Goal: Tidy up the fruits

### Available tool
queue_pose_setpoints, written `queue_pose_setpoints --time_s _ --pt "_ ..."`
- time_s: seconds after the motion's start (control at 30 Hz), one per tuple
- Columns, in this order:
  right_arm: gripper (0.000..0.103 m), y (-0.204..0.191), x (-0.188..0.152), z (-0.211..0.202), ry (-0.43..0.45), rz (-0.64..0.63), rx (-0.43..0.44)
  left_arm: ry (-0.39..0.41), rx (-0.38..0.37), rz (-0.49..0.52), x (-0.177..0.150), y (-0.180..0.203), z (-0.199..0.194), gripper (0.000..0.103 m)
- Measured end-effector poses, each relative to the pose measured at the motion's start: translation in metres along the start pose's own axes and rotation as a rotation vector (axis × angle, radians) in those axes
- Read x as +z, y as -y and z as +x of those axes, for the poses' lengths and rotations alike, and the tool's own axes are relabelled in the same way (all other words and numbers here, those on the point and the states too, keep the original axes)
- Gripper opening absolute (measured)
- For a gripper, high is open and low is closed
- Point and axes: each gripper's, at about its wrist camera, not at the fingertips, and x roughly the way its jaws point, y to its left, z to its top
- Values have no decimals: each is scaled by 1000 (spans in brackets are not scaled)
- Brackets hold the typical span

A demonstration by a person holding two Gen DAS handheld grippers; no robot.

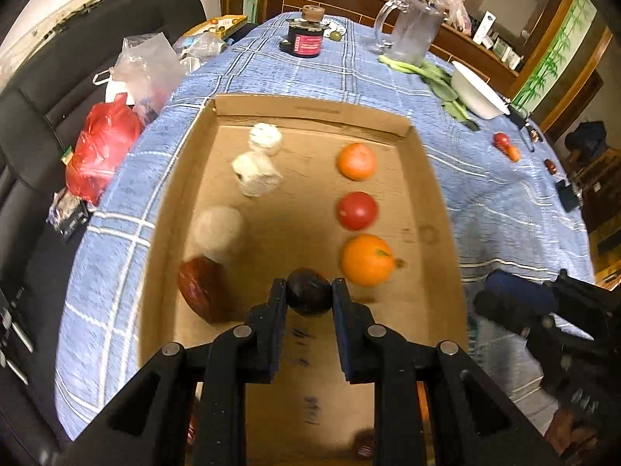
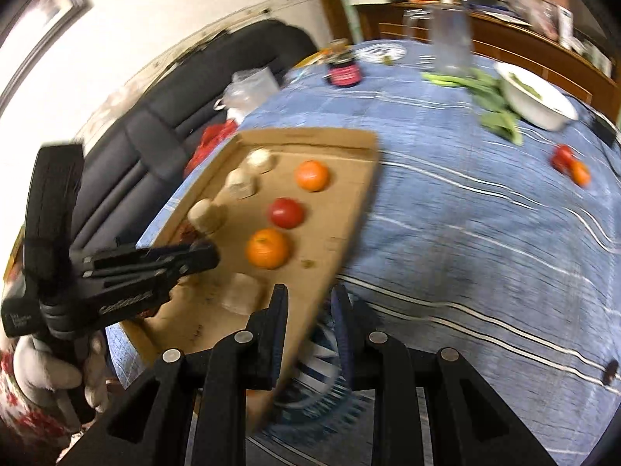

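A shallow cardboard tray [image 1: 434, 209] lies on the blue checked tablecloth. In it, a right-hand row holds an orange tomato [image 1: 356, 161], a red tomato [image 1: 356, 210] and an orange [image 1: 367, 259]. On the left lie white garlic bulbs [image 1: 257, 171], a pale round one [image 1: 217, 229] and a dark red fruit [image 1: 200, 287]. My left gripper [image 1: 309, 291] is shut on a dark round fruit [image 1: 309, 296] just above the tray floor; it shows in the right wrist view [image 2: 202, 258]. My right gripper [image 2: 309, 303] is open and empty over the tray's right edge [image 2: 349, 233].
Two small tomatoes [image 2: 570, 165] lie loose at the table's right. A white bowl [image 2: 535, 97], green leaves [image 2: 489, 101], a glass jug [image 1: 411, 27] and a dark jar [image 1: 306, 39] stand at the far end. Plastic bags [image 1: 101, 143] lie on the black sofa at left.
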Motion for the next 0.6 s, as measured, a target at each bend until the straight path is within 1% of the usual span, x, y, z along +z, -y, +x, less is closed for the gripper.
queue_pose_setpoints --time_s 0.1,0.23,0.33,0.4,0.47,0.5,0.53,0.57,0.6 --pt "26 -11 3 17 -18 -8 -17 -16 3 21 4 -5 8 22" --pt "26 -16 5 31 -34 5 -34 -30 -7 55 6 0 17 22" --pt "26 -10 8 30 -19 27 -46 -30 -10 76 9 2 20 22" --pt "26 -1 9 18 6 59 -60 -27 -19 73 12 1 20 22" --pt "26 24 7 -3 47 127 -89 -20 -28 69 16 -1 18 22" --pt "29 36 2 -12 59 157 -112 -14 -31 67 17 -2 17 22" --pt "32 58 -6 -26 82 209 -160 -9 -36 62 18 -3 16 22" --pt "40 91 -20 -47 119 293 -243 -7 -38 57 19 -5 15 22" --pt "46 111 -30 -58 137 343 -300 -7 -40 50 19 -6 15 22"
